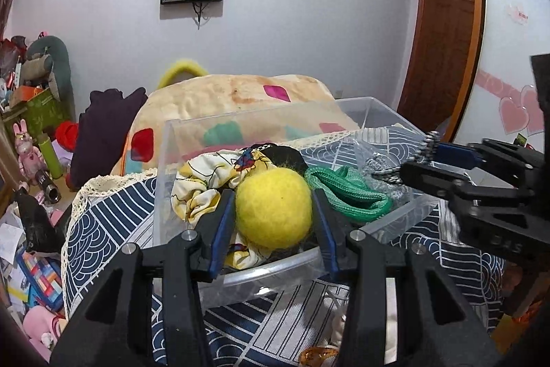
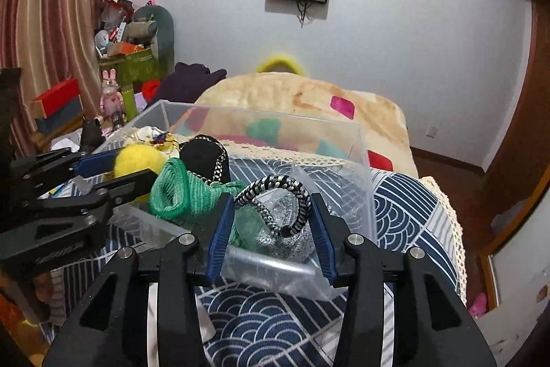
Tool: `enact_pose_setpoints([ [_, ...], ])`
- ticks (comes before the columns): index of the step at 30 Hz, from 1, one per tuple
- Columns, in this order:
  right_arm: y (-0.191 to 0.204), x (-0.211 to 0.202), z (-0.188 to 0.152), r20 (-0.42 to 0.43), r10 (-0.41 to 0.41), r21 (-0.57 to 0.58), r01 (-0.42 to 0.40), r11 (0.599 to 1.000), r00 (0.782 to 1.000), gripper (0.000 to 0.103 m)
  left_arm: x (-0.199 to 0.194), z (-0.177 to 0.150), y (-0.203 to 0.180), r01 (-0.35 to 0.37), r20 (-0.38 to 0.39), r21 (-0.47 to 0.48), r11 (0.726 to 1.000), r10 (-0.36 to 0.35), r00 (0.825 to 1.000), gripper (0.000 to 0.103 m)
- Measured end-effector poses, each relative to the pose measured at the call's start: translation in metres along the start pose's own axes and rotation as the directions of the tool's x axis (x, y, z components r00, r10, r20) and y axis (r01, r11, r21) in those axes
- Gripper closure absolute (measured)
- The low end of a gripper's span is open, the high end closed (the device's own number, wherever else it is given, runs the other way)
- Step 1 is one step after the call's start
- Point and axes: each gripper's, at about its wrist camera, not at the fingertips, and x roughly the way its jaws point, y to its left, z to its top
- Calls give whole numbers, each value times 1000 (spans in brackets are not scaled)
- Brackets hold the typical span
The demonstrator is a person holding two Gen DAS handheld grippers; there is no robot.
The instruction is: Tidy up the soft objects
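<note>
In the left wrist view, the left gripper (image 1: 273,212) grasps a yellow felt ball (image 1: 273,207), its blue pads (image 1: 220,226) pressing on both sides. The ball hangs over the near left part of a clear plastic bin (image 1: 165,167) that stands on a bed with a navy wave-patterned cover (image 1: 103,222). Below and beside the ball lie a yellow printed cloth (image 1: 202,181), a black fabric item (image 1: 287,155) and a green knitted cord (image 1: 347,195). To do this step well, the person should judge that the ball sits fully inside the rim, lower it until it rests on the cloth, and only then release, so the round ball does not roll off the pile and over the low near wall.

In the right wrist view, the right gripper (image 2: 273,219) holds a black-and-white braided loop (image 2: 278,198), clenched on its two ends so that it arches upward between the fingers. It hovers above the right part of the bin (image 2: 361,160), over a crinkled clear bag of silvery material (image 2: 285,229). The left gripper (image 2: 113,174) with the ball (image 2: 137,160) is just to the left, and the green cord (image 2: 178,195) lies between them. The loop looks springy, so it should be set down low, clear of the other gripper, and pressed slightly into the pile before opening. Moving one gripper at a time would likely avoid a collision.
</note>
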Motion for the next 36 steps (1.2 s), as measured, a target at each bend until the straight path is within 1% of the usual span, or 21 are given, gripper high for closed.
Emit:
enact_pose_setpoints([
  [4,1,-12,-1,20,28,5,-28,1000,999,61,-3,1,5,1,-16,-19,1000,-2,1000,54],
  [7,9,-21,-6,25,62,-13,-62,998,998,56,-7,0,9,4,-23,-42,999,-5,1000,47],
  [9,18,-27,-13,32,82,-39,-80,996,996,53,-11,-2,11,1,-19,-45,999,-2,1000,45],
  [10,23,-29,-16,32,93,-46,-92,995,995,49,-14,-3,11,-1,-15,-44,999,1,1000,44],
  [12,28,-30,-22,28,120,-50,-119,992,992,47,-18,-4,11,-5,-11,-41,999,4,1000,43],
  [15,38,-23,-31,-14,172,-47,-173,984,985,46,-25,-7,11,-4,-10,-37,999,4,1000,42],
  [17,45,-16,-37,-46,181,-58,-183,981,983,46,-30,-8,11,-1,-14,-28,1000,0,1000,41],
  [20,54,-1,-51,-104,181,-79,-189,979,978,46,-36,-11,7,-15,-6,-4,1000,15,1000,41],
  [22,55,7,-58,-129,199,-69,-209,976,972,46,-42,-15,4,-24,2,16,1000,24,1000,41],
  [24,54,8,-61,-128,206,-57,-215,975,970,47,-49,-19,0,-28,11,36,999,27,1000,41],
  [25,53,9,-62,-124,214,-47,-221,974,969,54,-51,-21,-1,-28,14,45,999,28,1000,40],
  [26,52,9,-61,-125,225,-41,-232,972,966,66,-54,-22,-3,-30,18,53,998,29,999,40],
  [28,51,8,-62,-133,257,-25,-262,965,957,76,-57,-25,-4,-33,22,58,998,32,999,39],
  [31,55,2,-64,-119,242,-36,-248,968,963,89,-64,-29,-4,-31,25,55,998,29,999,39],
  [36,53,-9,-59,-87,223,-44,-228,973,971,93,-69,-35,0,-28,19,34,999,27,999,39],
])
